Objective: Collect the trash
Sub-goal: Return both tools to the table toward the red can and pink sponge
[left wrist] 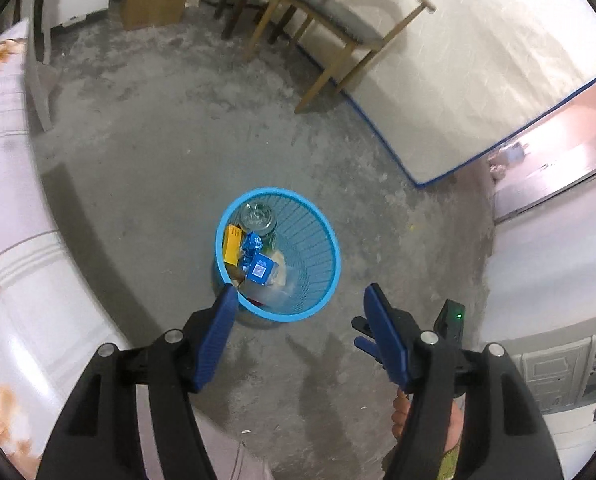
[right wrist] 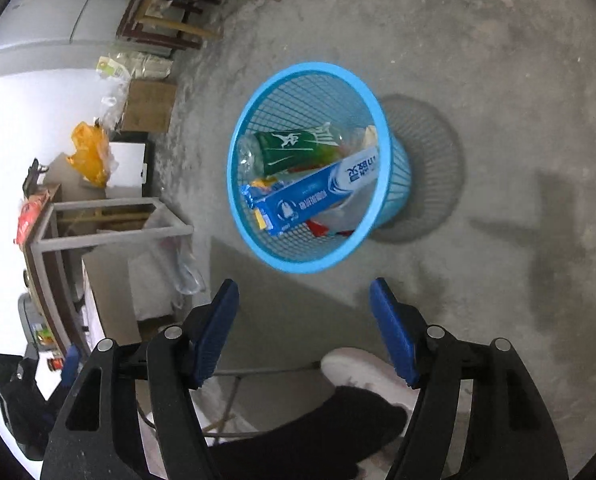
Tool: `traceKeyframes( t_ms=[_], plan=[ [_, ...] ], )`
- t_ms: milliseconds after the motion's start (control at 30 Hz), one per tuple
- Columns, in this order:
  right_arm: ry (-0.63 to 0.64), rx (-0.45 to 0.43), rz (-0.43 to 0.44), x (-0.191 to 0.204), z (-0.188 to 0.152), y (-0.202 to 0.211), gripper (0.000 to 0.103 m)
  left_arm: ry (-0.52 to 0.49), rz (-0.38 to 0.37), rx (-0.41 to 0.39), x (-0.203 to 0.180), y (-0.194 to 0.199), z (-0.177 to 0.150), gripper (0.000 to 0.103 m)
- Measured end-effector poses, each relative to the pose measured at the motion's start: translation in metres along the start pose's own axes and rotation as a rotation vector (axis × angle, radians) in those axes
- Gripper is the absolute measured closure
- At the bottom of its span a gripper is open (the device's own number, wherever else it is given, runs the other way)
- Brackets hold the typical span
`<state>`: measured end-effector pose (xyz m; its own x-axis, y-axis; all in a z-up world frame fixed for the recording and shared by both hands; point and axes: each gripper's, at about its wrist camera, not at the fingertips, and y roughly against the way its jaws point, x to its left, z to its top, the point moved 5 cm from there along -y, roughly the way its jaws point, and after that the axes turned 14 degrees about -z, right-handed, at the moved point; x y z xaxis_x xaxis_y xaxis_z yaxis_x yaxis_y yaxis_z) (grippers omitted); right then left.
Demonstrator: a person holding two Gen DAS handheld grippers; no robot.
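A light blue is shown by the mesh wastebasket (right wrist: 258, 236), whose wall is patterned as a fine grid. Inside it, a blue and white toothpaste box (right wrist: 317, 196), a green-labelled clear plastic bottle (right wrist: 290, 148) and a yellow packet (left wrist: 232, 244) are seen. The concrete floor (left wrist: 158, 152) is mottled grey. Black arms and blue pads are carried by the left claw (left wrist: 298, 292) and the right claw (right wrist: 303, 286). An orange floral print is borne by the white cloth (left wrist: 2, 128). A white shoe (right wrist: 361, 368) is seen.
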<state>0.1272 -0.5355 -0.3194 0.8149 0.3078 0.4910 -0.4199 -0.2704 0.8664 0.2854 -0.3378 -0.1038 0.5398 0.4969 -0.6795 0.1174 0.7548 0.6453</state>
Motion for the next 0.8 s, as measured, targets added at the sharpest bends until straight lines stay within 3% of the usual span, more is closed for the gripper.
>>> traceKeyframes(
  t_ms=[133, 233, 400, 533, 633, 800],
  plan=[
    [0.077, -0.054, 0.007, 0.020, -0.004, 0.026, 0.034, -0.020, -0.011, -0.033, 0.005, 0.056, -0.011, 0.040],
    [0.173, -0.100, 0.026, 0.053, -0.010, 0.051, 0.033, -0.026, 0.030, -0.110, 0.024, 0.119, -0.024, 0.039],
    [0.426, -0.161, 0.066, 0.141, -0.043, 0.084, 0.030, 0.009, 0.178, -0.321, 0.086, 0.243, -0.062, 0.034],
    [0.740, -0.198, 0.113, 0.238, -0.102, 0.096, 0.026, 0.053, 0.319, -0.445, 0.141, 0.321, -0.099, 0.028],
    [1.007, -0.217, 0.133, 0.308, -0.159, 0.090, 0.021, 0.107, 0.401, -0.495, 0.180, 0.362, -0.117, 0.023],
    [1.378, -0.147, 0.149, 0.405, -0.243, 0.054, 0.017, 0.145, 0.479, -0.513, 0.239, 0.403, -0.109, 0.015]
  ],
)
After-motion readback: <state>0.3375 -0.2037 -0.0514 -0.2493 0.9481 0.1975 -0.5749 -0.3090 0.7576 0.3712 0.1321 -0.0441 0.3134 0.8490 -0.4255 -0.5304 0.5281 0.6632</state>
